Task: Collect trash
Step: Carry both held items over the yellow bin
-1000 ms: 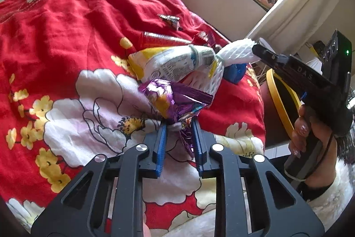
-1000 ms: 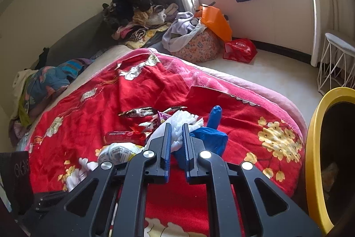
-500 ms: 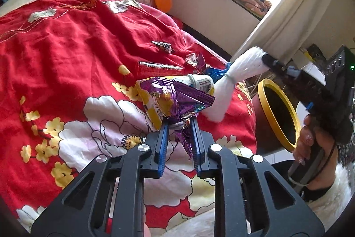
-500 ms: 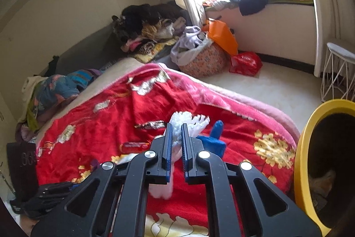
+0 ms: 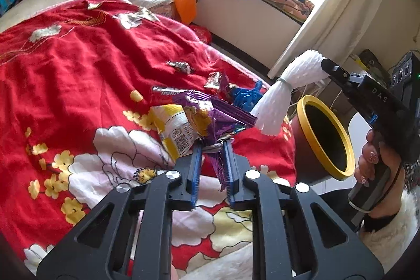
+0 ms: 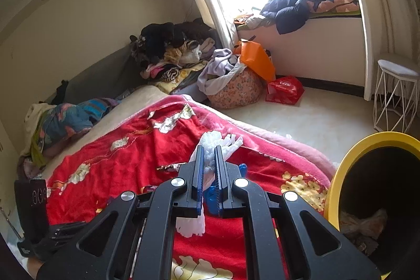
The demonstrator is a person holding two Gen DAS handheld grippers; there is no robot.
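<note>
Trash: purple wrapper (image 5: 210,120) pinched in left gripper (image 5: 212,148) jaws above bed (image 5: 78,70) | white foam net (image 6: 210,146) clenched in right gripper (image 6: 208,164) | yellow-rimmed bin (image 5: 325,133) beside bed, seemingly part-filled | carry each over rim, then release; 2 grips firm.

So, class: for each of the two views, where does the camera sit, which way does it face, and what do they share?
Left wrist: on the left gripper, facing across the red blanket to the window; shows the right gripper and hand.
Right wrist: on the right gripper, facing the far wall and window.
Shared: white foam net, yellow-rimmed bin, blanket.
</note>
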